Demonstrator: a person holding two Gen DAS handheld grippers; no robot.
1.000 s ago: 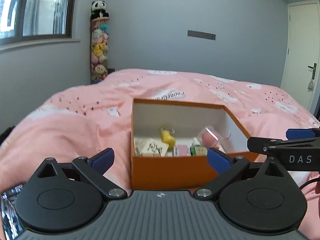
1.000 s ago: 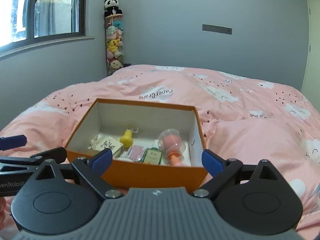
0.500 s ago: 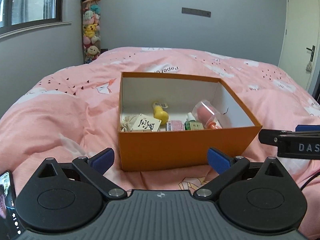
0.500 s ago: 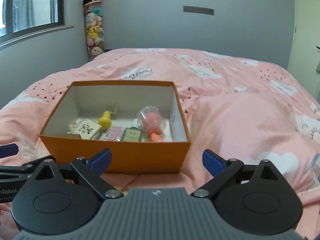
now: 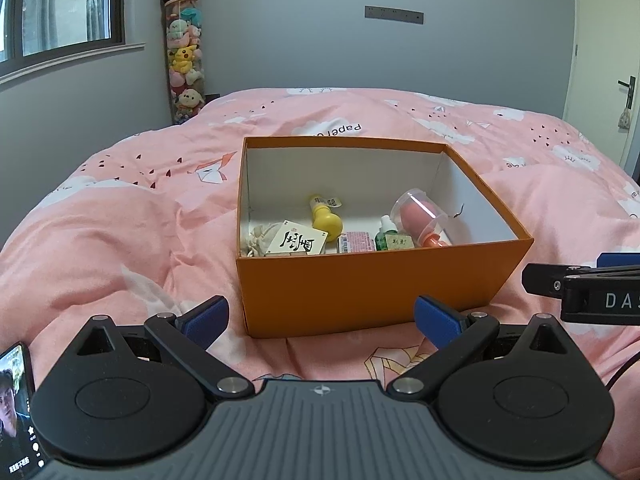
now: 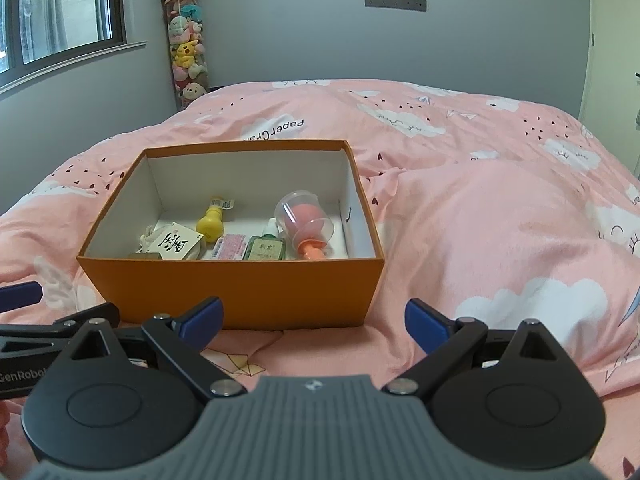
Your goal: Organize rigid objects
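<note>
An open orange box [image 5: 368, 284] [image 6: 240, 284] with a white inside stands on the pink bedspread. It holds a yellow bottle [image 5: 326, 220] [image 6: 212, 222], a white card with black characters [image 5: 298, 242] [image 6: 176, 245], a small green bottle [image 5: 390, 238] [image 6: 266, 248], a pink packet [image 5: 356, 242] [image 6: 230, 247] and a clear cup with a pink object [image 5: 420, 216] [image 6: 306, 220]. My left gripper [image 5: 320, 316] is open and empty in front of the box. My right gripper [image 6: 314, 320] is open and empty, just right of the left one.
The pink bedspread [image 6: 500, 220] bulges to the right of the box. A tall column of plush toys [image 5: 184, 52] stands in the far corner by the window. A door [image 5: 612, 60] is at the far right. A phone screen [image 5: 18, 400] shows at bottom left.
Both grippers have drawn back and risen from the box, which now sits farther off and shows more of its inside. Both stay open and empty.
</note>
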